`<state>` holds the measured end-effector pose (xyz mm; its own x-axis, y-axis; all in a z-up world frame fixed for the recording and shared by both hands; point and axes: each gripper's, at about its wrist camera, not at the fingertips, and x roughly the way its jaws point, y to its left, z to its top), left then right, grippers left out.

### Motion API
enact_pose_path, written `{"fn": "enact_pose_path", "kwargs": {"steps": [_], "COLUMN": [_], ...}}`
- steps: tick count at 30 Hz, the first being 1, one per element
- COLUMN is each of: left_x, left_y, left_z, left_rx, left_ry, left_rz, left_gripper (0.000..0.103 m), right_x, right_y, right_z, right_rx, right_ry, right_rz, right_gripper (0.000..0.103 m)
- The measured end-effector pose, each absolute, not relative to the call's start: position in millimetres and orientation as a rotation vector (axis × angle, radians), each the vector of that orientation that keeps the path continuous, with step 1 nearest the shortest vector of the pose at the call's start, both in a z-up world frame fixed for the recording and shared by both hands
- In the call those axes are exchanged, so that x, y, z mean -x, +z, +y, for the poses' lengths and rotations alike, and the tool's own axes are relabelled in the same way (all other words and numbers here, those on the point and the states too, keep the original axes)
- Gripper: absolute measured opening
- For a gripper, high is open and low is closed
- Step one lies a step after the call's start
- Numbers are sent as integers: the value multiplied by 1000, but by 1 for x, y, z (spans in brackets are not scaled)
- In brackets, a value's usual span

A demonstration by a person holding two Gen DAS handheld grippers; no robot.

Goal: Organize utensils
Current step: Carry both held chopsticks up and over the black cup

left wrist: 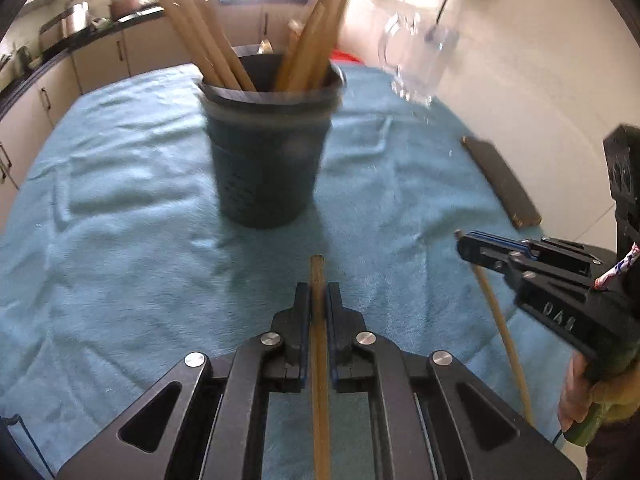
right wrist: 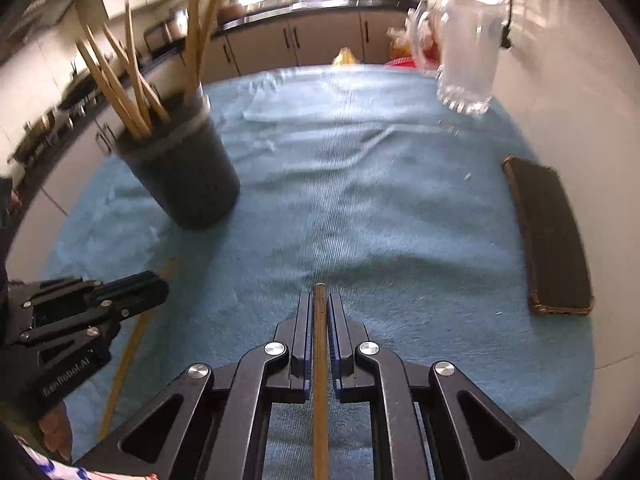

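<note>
chopsticks, one in each of my grippers: left gripper (left wrist: 319,300) clamped on a wooden chopstick (left wrist: 318,280), right gripper (right wrist: 319,312) clamped on another chopstick (right wrist: 319,304), both above the blue cloth (right wrist: 360,200). dark cup (left wrist: 264,160) ahead holds more sticks (left wrist: 200,32).

The left tool (right wrist: 158,284) body reads "GenRobot.AI".

The left gripper (left wrist: 319,300) clamps a wooden stick (left wrist: 320,360) between its fingers. Beside it, the right gripper (right wrist: 319,312) grips another stick (right wrist: 320,380) likewise.
</note>
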<state>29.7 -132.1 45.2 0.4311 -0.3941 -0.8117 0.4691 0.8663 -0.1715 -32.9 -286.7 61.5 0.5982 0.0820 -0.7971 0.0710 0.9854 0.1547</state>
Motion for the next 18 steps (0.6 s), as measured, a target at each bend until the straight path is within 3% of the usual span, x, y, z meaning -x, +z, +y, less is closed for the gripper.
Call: {"fn": "enact_pose_path", "kwargs": {"steps": [9, 18], "left_x": [12, 50], "left_y": [115, 157], "left_z": [-99, -76], "left_rx": [-15, 22], "left_ry": [-530, -531], "left_rz": [800, 663], "left_gripper": [7, 7], "right_x": [69, 103], "right_y": [132, 166], "right_z": [-287, -281], "right_rx": [-222, -235], "right_ry": [-1, 1], "right_rz": [703, 587], "right_gripper": [7, 7]}}
